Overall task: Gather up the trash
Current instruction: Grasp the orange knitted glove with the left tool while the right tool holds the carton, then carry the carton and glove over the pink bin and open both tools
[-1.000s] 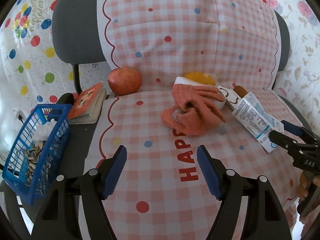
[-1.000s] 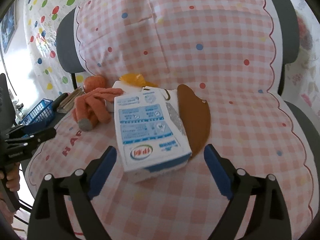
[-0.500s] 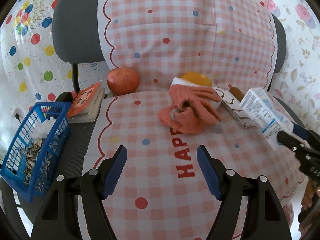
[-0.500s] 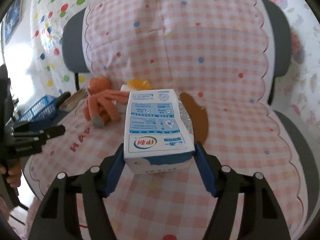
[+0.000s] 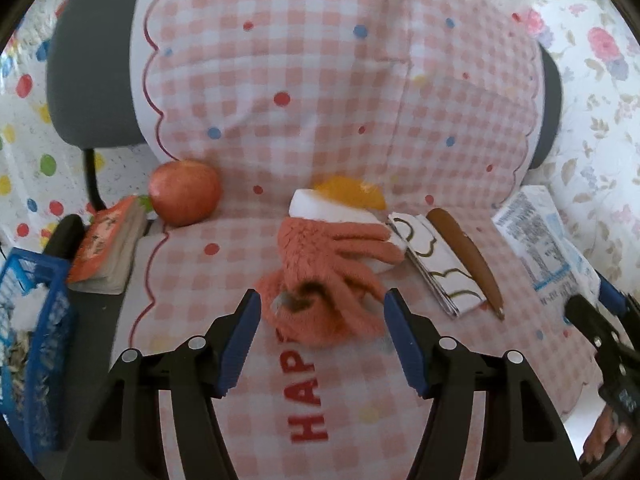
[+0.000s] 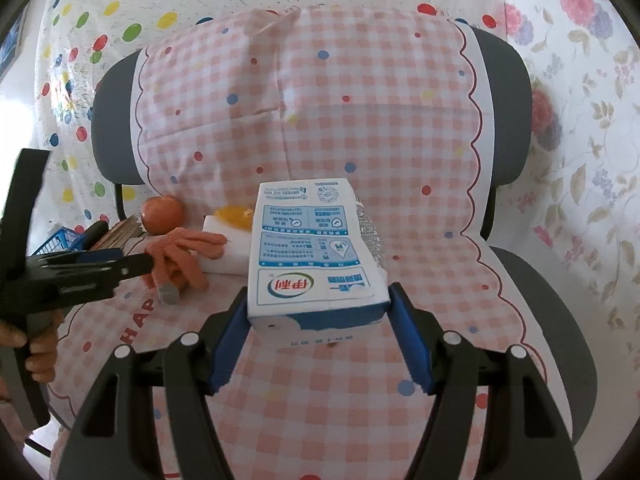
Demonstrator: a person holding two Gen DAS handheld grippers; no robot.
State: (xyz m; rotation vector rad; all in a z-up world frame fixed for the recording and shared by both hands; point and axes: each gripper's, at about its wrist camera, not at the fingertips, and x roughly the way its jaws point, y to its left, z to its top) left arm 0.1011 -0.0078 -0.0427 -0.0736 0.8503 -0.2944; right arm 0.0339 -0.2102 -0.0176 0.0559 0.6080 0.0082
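Milk carton (image 6: 316,256) grabbed and lifted off chair seat (image 6: 360,380).
Right gripper (image 6: 320,334) just clamped on carton; left gripper (image 5: 320,338), jaws apart and narrowing, nears orange glove (image 5: 332,276); blue basket (image 5: 36,360) likely next.

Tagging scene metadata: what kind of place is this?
Likely a home room, staged for tidying: an office chair draped with a checked party cloth, floral wall covering, and household clutter like an apple.
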